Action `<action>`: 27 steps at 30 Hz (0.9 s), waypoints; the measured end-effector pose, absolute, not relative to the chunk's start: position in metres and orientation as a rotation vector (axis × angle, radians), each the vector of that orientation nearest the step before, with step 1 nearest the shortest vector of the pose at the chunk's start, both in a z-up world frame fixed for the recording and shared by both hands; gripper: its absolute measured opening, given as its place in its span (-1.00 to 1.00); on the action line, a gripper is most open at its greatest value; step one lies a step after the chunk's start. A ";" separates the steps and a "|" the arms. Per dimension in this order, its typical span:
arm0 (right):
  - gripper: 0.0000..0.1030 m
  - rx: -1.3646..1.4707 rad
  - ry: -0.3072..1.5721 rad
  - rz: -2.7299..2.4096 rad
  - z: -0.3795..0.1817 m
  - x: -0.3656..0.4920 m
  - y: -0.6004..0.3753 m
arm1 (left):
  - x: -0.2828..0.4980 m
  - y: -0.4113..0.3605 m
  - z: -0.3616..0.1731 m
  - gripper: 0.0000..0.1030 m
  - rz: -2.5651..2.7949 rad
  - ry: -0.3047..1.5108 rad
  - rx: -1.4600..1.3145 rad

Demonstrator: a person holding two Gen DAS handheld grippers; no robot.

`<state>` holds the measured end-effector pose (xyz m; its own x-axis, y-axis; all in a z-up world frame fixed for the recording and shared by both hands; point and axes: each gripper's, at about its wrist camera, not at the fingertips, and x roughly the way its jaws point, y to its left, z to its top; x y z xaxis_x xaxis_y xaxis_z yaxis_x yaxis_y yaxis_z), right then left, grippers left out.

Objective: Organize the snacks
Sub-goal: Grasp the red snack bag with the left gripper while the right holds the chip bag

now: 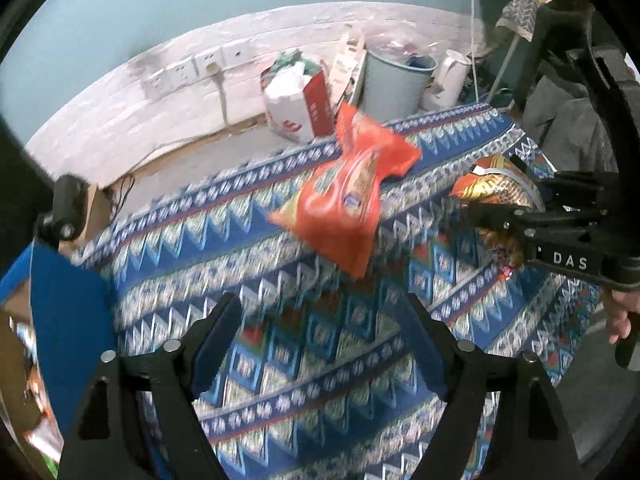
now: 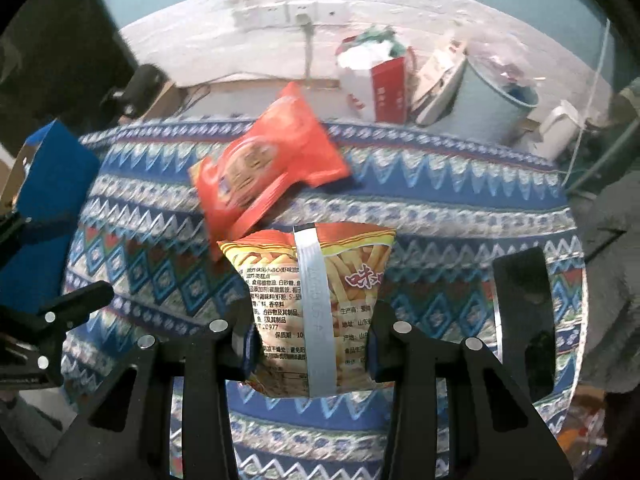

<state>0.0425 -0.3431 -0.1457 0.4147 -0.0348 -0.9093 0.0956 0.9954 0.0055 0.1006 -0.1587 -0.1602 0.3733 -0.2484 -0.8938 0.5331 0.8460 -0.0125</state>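
Patterned cloth blurred; right tongs hide fries bag base

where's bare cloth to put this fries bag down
Free: patterned blue tablecloth under the open left gripper, between the blue box and the orange-red snack packet. Crowded: around that packet, next to the yellow fries bag in the right gripper.

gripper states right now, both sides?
Left gripper: open, nothing between the fingers, patterned cloth below.
Right gripper: shut on the fries snack bag.
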 end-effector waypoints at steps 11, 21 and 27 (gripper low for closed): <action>-0.25 0.152 1.089 -0.164 -0.145 0.064 -0.386 | 0.139 -0.207 -0.177 0.66 -0.570 1.057 0.376; -0.25 0.183 1.096 -0.178 -0.154 0.081 -0.398 | 0.175 -0.233 -0.201 0.66 -0.586 1.092 0.374; -0.24 0.180 1.101 -0.190 -0.157 0.084 -0.400 | 0.182 -0.242 -0.217 0.66 -0.584 1.103 0.387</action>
